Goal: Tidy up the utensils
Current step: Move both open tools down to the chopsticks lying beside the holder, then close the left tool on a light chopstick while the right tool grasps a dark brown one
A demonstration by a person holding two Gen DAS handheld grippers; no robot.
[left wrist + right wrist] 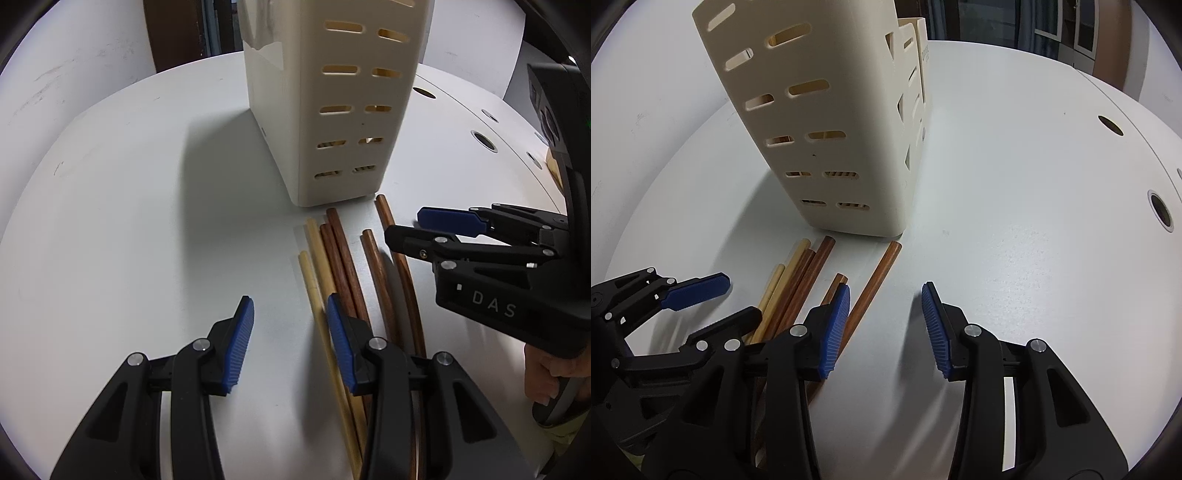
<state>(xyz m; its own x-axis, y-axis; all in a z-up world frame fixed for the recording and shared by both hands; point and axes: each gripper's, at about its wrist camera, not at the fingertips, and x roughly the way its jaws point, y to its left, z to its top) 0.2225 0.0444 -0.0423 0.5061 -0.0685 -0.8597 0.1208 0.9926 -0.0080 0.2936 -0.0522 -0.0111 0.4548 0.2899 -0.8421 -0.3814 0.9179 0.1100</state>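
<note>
Lying lengthwise toward the cream holder at upper centre, the chopsticks run under the left gripper and right gripper; both gape wide, empty; neither looks nearer.

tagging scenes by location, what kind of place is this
Probably a lab or office workspace, not a kitchen: a bare white table with cable holes, holding only chopsticks and a cream utensil holder.

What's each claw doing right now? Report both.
Left claw: open, empty, above the chopsticks.
Right claw: open, empty, over the table beside the chopsticks.
</note>
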